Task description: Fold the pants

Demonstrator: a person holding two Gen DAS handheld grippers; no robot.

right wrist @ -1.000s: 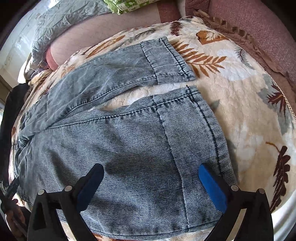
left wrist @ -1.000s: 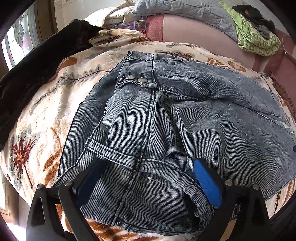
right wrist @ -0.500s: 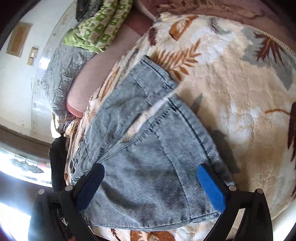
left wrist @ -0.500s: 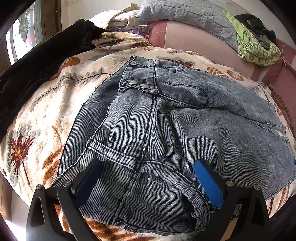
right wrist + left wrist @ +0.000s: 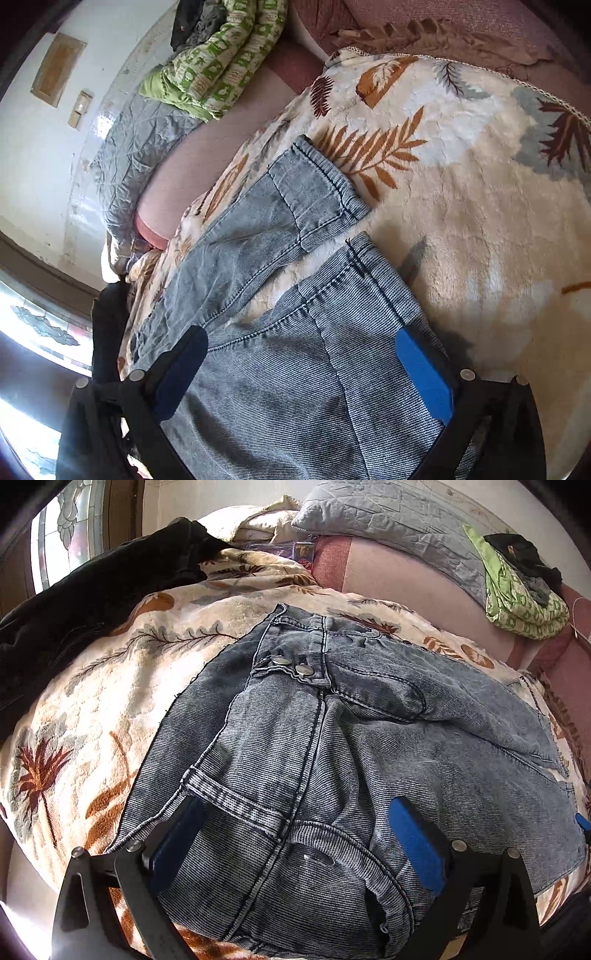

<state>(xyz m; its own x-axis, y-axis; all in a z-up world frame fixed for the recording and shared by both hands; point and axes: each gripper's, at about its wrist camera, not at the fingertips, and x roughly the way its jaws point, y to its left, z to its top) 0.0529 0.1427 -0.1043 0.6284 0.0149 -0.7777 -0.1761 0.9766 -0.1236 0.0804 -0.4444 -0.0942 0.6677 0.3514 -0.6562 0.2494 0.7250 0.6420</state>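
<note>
Rolling sideways, the right claw (image 5: 301, 373) tilts above the faded blue denim pants (image 5: 258, 398).
Both claws gape apart, left claw (image 5: 295, 845) steady at the waistband; nothing gripped, fold unstarted.

A cream blanket (image 5: 92, 701) printed with brown and grey leaves covers the bed. At upper left of the left view, daylight comes through a patterned window (image 5: 62, 542). A grey quilted pillow (image 5: 399, 520) leans against a pale wall (image 5: 29, 155), perhaps tiled lower down.
</note>
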